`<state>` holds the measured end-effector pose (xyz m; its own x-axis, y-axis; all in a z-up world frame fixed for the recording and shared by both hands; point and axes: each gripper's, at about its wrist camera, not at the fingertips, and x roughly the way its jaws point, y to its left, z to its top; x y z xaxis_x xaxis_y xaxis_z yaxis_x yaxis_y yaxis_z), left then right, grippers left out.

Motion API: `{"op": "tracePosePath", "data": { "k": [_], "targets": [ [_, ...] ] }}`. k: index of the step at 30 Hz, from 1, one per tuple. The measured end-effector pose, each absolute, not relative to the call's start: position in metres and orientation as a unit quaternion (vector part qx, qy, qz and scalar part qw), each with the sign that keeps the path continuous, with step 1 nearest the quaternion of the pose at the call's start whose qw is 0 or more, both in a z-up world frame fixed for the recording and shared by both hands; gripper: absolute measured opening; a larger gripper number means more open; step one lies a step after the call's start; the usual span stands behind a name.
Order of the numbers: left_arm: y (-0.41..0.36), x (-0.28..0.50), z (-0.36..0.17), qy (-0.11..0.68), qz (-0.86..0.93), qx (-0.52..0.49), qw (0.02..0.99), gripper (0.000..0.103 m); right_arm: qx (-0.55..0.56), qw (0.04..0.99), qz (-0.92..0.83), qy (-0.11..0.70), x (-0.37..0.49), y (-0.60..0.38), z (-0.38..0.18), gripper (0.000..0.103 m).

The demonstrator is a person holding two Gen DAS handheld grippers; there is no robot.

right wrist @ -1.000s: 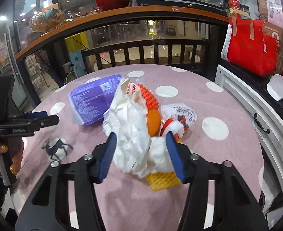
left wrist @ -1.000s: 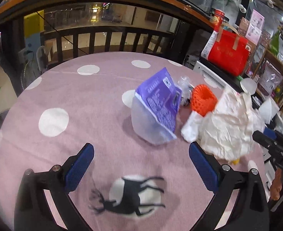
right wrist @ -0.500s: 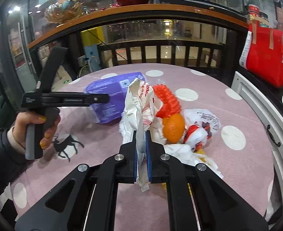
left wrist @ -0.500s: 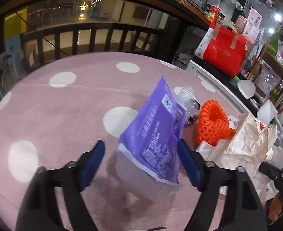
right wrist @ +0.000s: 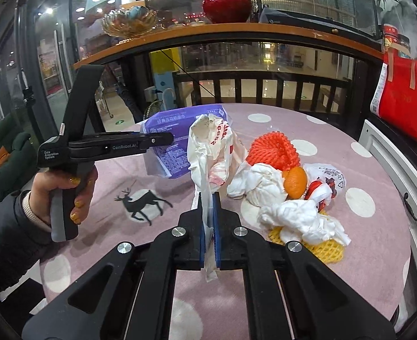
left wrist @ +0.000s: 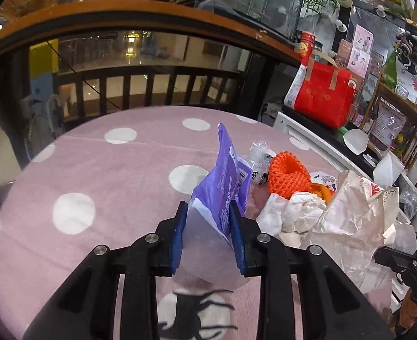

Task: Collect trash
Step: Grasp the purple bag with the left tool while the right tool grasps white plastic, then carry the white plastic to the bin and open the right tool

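1. The pick-up step is in hand, both sides at once. The left claw (left wrist: 208, 232) is closing on the purple pack (left wrist: 222, 187), which stands on edge between its blue pads; the pads look to be touching its sides already.
2. The right claw (right wrist: 208, 226) is pressed together, pinching a flap of the white paper bag (right wrist: 214, 147), which rises crumpled in front of it.
3. The rest of the trash lies in a heap on the pink dotted desk (right wrist: 307, 119): an orange foam net (right wrist: 273, 150), an orange fruit (right wrist: 295, 182), crumpled tissues (right wrist: 302, 221), a printed wrapper (right wrist: 327, 175) and a yellow net (right wrist: 327, 250) under the tissues.
4. Next, I'd judge, the left side needs a firm hold before lifting, since the pack is limp and slippery and could fold or slide out.
5. Room: the desk is open on the left, around the deer print (right wrist: 143, 201). On the right a white cabinet (right wrist: 393, 158) runs close along the desk's edge, and a dark railing (right wrist: 265, 85) stands behind. The bag sits just beside the heap, so lifting it may drag tissues along.
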<state>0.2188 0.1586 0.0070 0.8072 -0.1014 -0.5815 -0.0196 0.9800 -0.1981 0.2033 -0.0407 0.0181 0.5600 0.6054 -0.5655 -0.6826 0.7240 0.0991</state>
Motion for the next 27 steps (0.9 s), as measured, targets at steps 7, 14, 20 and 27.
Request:
{"op": "tracePosePath", "data": {
  "k": [7, 14, 20, 27],
  "targets": [
    [0.153, 0.174, 0.019, 0.293, -0.015, -0.121, 0.948, 0.029, -0.058, 0.884, 0.362, 0.290, 0.174, -0.058, 0.020, 0.005],
    [0.125, 0.139, 0.032, 0.267, -0.040, -0.119, 0.955, 0.029, -0.052, 0.890, 0.353, 0.283, 0.146, -0.085, 0.025, 0.005],
    [0.099, 0.121, 0.040, 0.254, -0.059, -0.113, 0.959, 0.029, -0.041, 0.897, 0.337, 0.282, 0.132, -0.111, 0.027, 0.005],
    [0.061, 0.108, 0.059, 0.222, -0.100, -0.085, 0.966, 0.021, -0.021, 0.916, 0.292, 0.273, 0.118, -0.159, 0.032, 0.005]
  ]
}}
